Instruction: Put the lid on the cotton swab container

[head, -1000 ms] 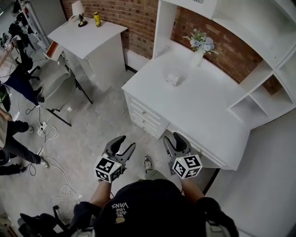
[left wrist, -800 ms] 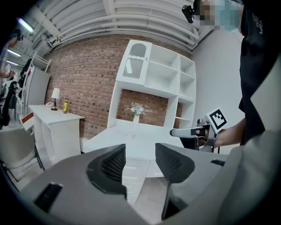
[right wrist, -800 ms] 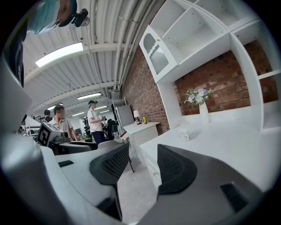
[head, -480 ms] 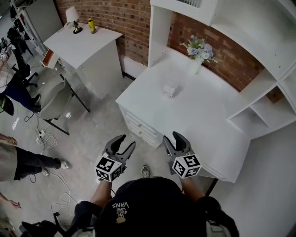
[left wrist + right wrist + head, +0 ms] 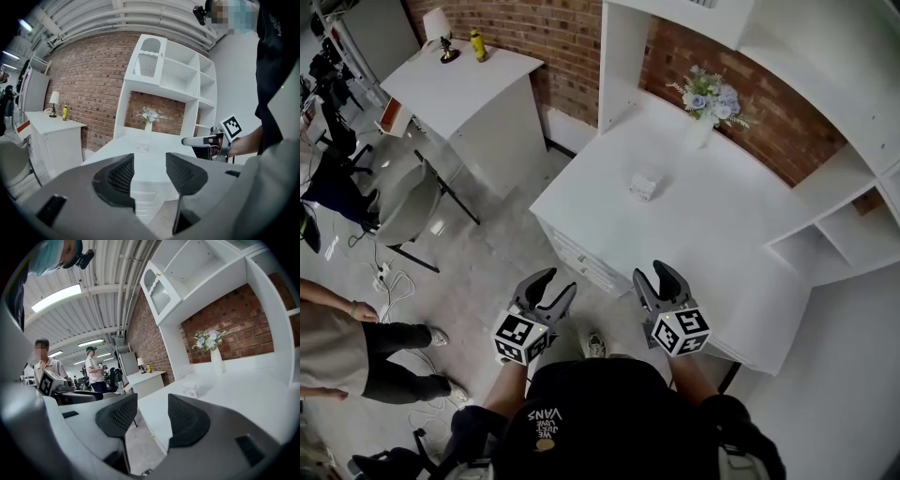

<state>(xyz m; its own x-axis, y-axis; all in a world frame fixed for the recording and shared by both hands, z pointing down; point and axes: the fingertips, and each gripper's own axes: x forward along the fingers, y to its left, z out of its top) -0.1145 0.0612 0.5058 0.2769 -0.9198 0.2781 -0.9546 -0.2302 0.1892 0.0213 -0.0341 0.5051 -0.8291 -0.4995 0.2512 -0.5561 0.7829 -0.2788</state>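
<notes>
The cotton swab container [image 5: 643,186] is a small white box standing alone in the middle of the white desk [image 5: 741,244]. It also shows far ahead in the left gripper view [image 5: 142,147] and the right gripper view [image 5: 190,390]. I cannot make out a separate lid. My left gripper [image 5: 551,284] hangs over the floor in front of the desk's drawers, open and empty. My right gripper [image 5: 654,275] is beside it at the desk's front edge, also open with nothing between its jaws. Both point level toward the desk, well short of the container.
A vase of flowers [image 5: 705,103] stands at the back of the desk, with white shelves [image 5: 834,234] on the right. To the left are a side table [image 5: 459,80] with a lamp and yellow bottle, a grey chair [image 5: 403,202], floor cables and a person [image 5: 347,347].
Both grippers and the head view have moved forward toward the desk, still side by side and open. A person has come into the lower left of the head view.
</notes>
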